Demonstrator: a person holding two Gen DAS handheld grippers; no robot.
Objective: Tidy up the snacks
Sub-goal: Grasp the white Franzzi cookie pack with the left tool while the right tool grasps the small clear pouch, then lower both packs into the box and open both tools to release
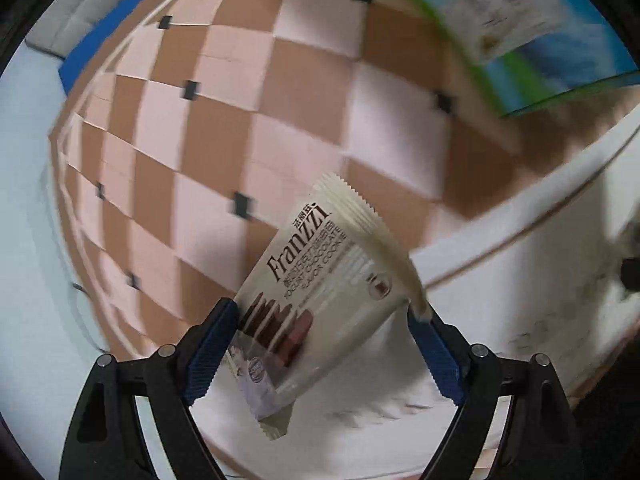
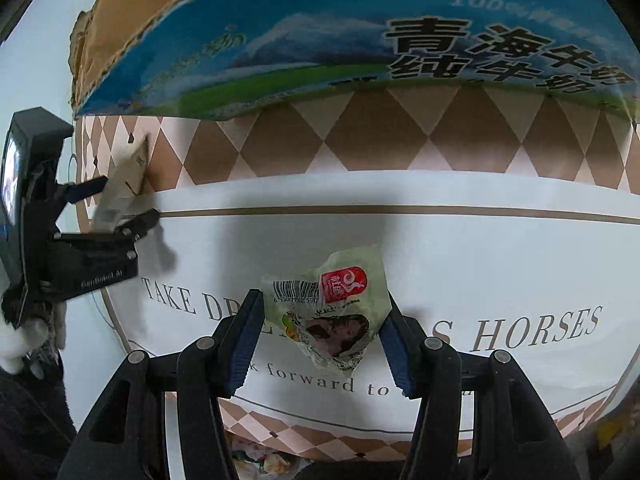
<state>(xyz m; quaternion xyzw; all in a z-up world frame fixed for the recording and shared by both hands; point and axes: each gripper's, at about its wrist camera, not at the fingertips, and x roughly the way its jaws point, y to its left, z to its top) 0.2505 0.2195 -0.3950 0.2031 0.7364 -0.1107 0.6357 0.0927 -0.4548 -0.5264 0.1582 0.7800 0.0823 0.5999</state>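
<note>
My left gripper (image 1: 322, 312) is shut on a cream Franzzi cookie packet (image 1: 316, 292) and holds it tilted above the checkered tablecloth (image 1: 248, 92). The right wrist view also shows this gripper (image 2: 120, 204) with the packet (image 2: 124, 184) at the far left. My right gripper (image 2: 322, 316) is shut on a crumpled pale green snack packet (image 2: 336, 312) with a red logo and barcode, held over the white printed part of the cloth (image 2: 480, 264). A blue and green milk carton box (image 2: 360, 32) stands beyond both grippers; it also shows in the left wrist view (image 1: 540, 28).
The box has a torn brown cardboard flap (image 2: 132, 12) at its left. Another snack packet (image 2: 260, 460) lies near the table's front edge. A blue and grey strip (image 1: 100, 32) lies past the table at the far left.
</note>
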